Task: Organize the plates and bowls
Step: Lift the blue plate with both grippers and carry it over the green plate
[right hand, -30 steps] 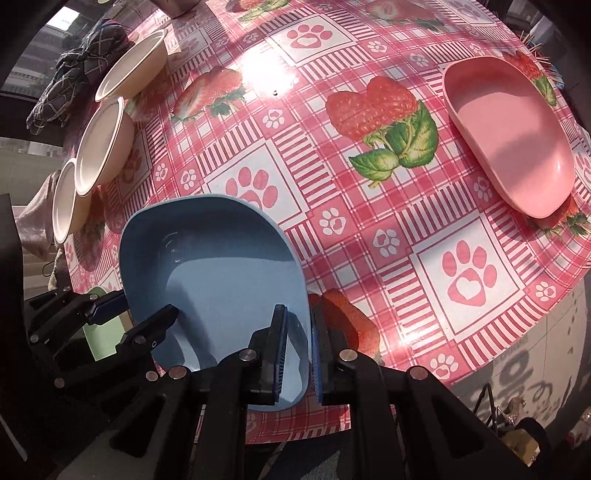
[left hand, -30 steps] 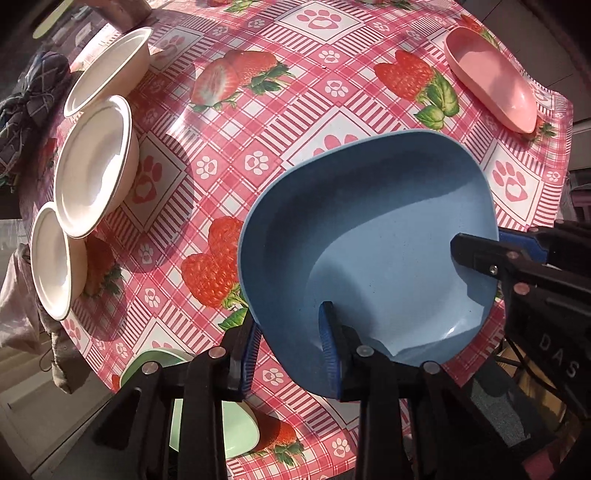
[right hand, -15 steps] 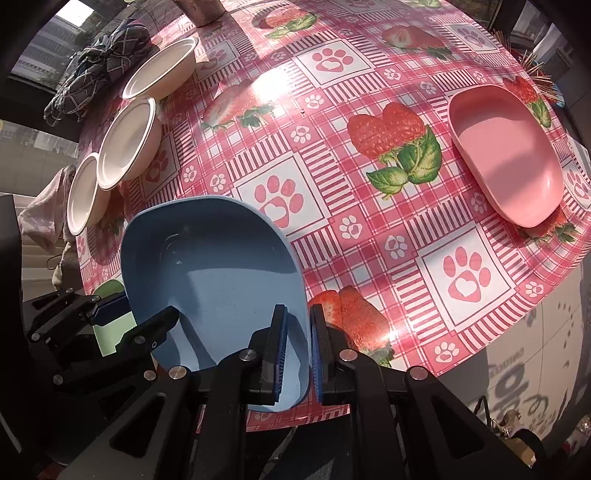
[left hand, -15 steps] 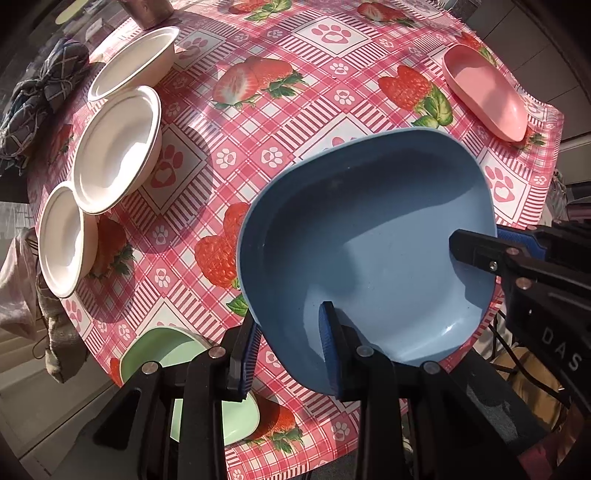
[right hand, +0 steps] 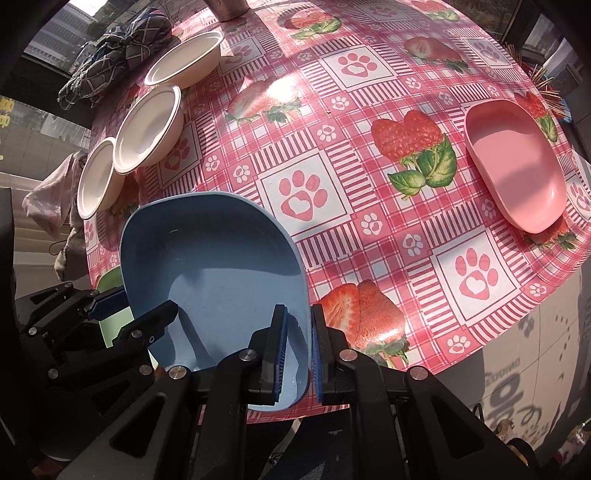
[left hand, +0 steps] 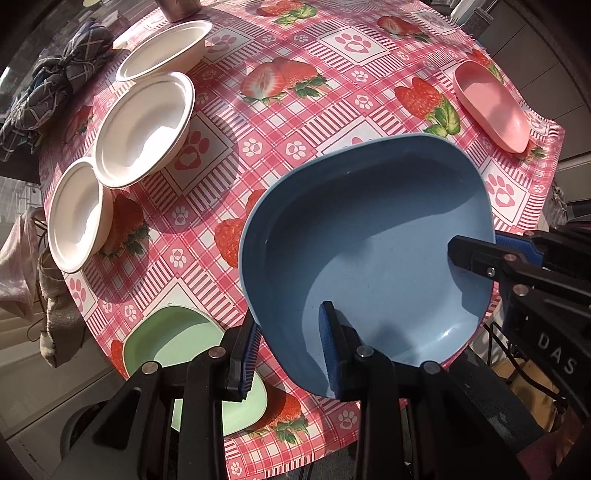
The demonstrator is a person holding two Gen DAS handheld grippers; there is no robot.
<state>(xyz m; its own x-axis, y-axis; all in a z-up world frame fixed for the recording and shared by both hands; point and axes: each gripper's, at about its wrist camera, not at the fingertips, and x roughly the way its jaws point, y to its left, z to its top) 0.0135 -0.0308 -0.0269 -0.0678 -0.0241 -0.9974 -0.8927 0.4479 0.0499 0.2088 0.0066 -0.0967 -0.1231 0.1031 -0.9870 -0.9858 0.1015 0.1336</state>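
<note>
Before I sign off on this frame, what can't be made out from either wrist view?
- Green plate: near part hidden by the left gripper; in the right wrist view only a sliver shows beside the blue plate.
- Blue plate's underside: hidden in both views.
- Metal cup: cut off by the top edge.
- Right gripper: only one finger visible from the left wrist view.

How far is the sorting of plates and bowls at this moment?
Nothing is stacked yet. Both grippers, left and right, hold the blue plastic plate above the table. The green plate, pink plate and three white bowls lie separate.
</note>
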